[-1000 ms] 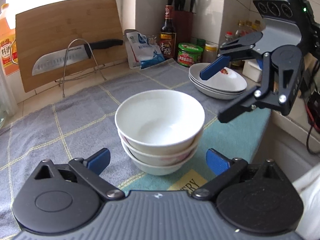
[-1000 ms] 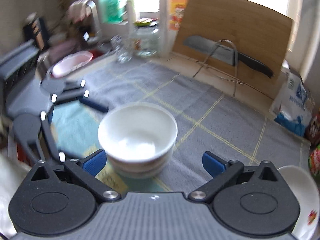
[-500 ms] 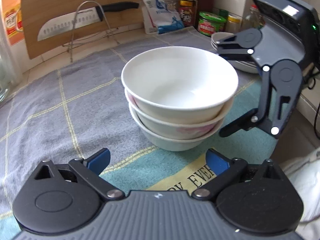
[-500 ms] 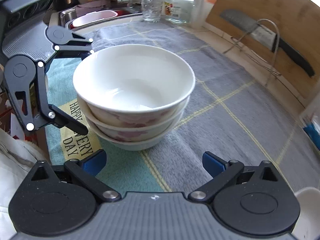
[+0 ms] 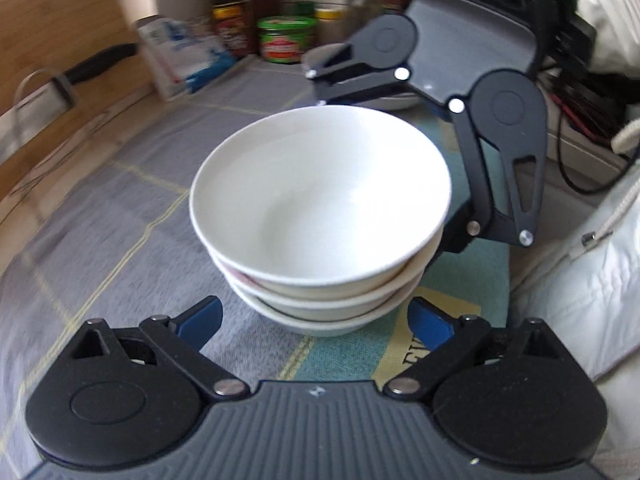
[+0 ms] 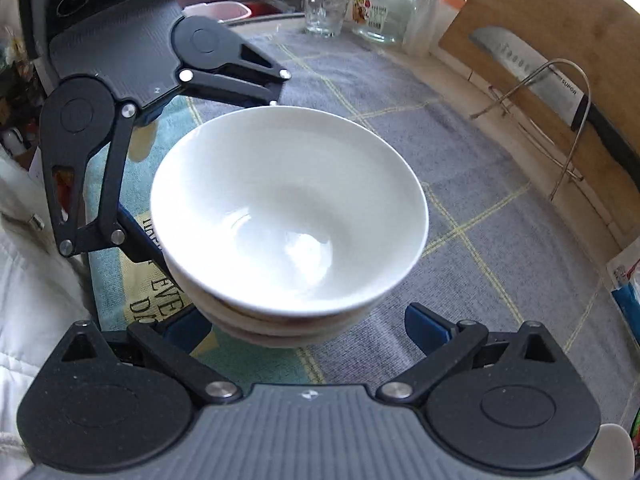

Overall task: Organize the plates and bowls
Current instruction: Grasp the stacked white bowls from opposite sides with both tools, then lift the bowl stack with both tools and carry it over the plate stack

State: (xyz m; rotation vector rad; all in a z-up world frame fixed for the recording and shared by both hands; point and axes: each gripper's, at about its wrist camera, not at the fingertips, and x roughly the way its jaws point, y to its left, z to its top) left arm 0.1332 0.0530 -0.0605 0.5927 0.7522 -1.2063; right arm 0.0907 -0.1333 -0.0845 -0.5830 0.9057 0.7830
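kitchen counter, covered by a grey checked cloth with a teal printed mat at the near edge.
item 1: stack of 3 white bowls, nested upright, standing where cloth and mat meet.
item 2: left gripper, fingers spread wide, blue pads at either side of the stack's base, not visibly touching it.
item 3: right gripper, likewise spread wide about the stack from the opposite side; contact cannot be told.
left wrist view only: sauce bottle, green-lidded jar, blue-and-white packet, and a sliver of stacked plates behind the right gripper.
right wrist view only: glass tumbler, glass jar, pink basin.
both views: wooden board against the wall, knife on a wire stand.
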